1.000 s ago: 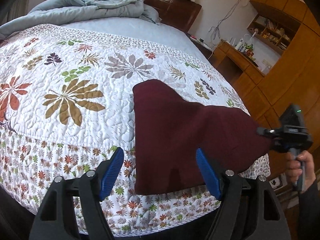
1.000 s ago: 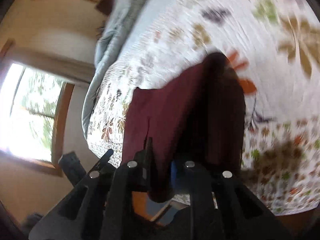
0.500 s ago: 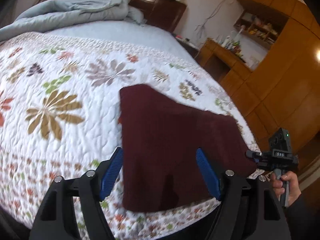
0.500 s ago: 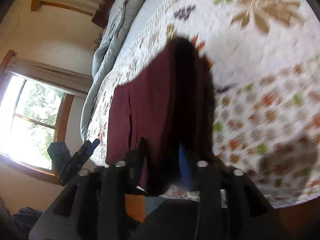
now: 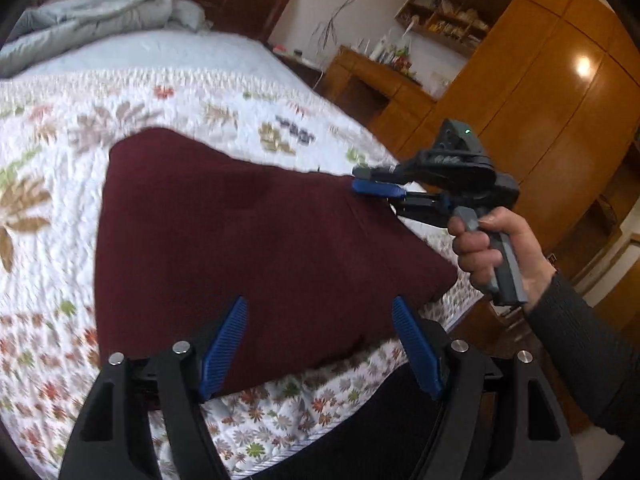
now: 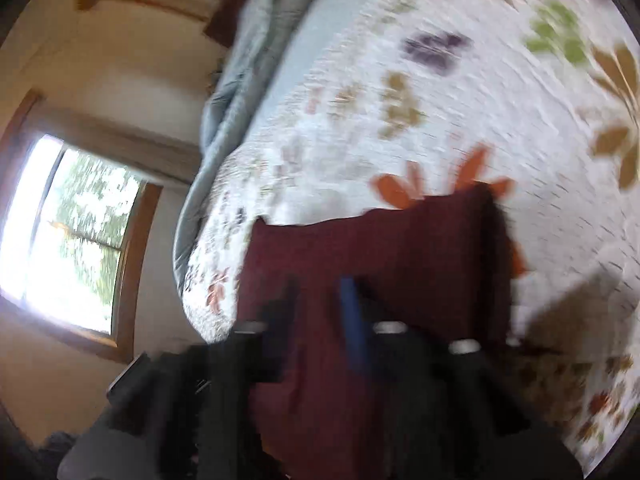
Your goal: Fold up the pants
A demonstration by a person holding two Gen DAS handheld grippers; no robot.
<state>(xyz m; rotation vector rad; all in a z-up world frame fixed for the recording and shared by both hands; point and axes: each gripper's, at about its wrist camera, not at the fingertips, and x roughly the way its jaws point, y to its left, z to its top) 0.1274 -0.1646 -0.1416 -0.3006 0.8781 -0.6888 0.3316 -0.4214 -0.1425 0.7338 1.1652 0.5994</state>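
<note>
Beside pants [image 5: 256,248], wooden wardrobe [image 5: 560,92].

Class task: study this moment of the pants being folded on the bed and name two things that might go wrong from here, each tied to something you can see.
1. The right gripper pinches only a far edge of the maroon pants, so the cloth may slip out.
2. The pants overhang the corner of the quilt; with the left gripper open and holding nothing, they might slide off the bed.
</note>
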